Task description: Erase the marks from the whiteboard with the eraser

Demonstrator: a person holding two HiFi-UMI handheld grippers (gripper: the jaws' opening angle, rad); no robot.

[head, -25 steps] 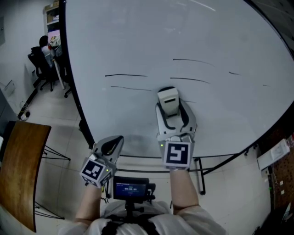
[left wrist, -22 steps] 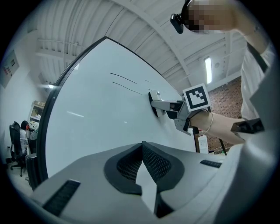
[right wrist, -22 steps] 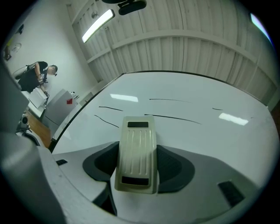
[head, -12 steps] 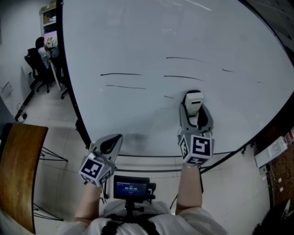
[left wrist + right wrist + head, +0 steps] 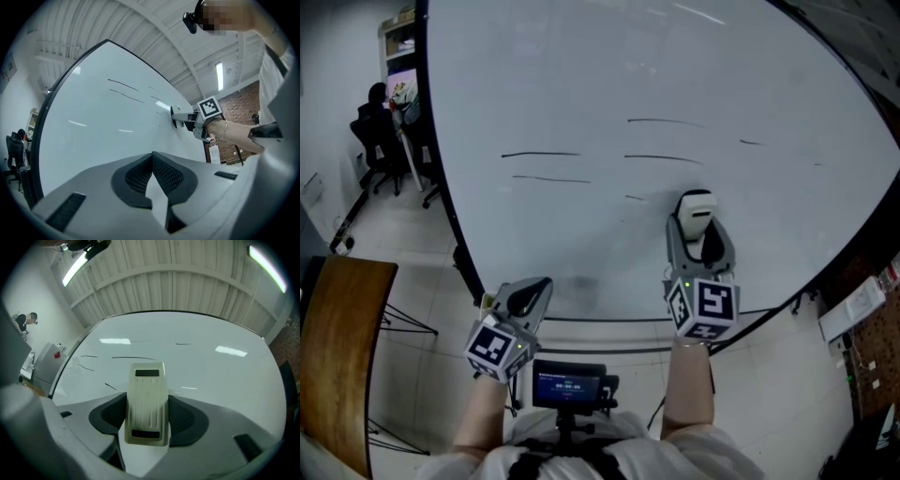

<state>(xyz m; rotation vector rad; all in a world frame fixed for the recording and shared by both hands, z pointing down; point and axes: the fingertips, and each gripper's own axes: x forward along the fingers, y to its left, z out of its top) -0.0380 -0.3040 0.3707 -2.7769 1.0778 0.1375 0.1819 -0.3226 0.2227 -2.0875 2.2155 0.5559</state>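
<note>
We are mid-wipe: our right gripper (image 5: 699, 232) clamps the cream plastic eraser (image 5: 696, 211) against the large white whiteboard (image 5: 581, 75) near its lower edge. Thin black marker lines (image 5: 666, 158) lie up-left, so the next stroke should go there. Our left gripper (image 5: 525, 298) is closed and empty.

The head view looks steeply down onto the whiteboard (image 5: 581, 84). The left gripper view skims obliquely across it toward the right hand-held gripper (image 5: 183, 117); the right gripper view faces it closely.

Left claw (image 5: 538, 287) closed, right claw (image 5: 697, 225) gripping
</note>
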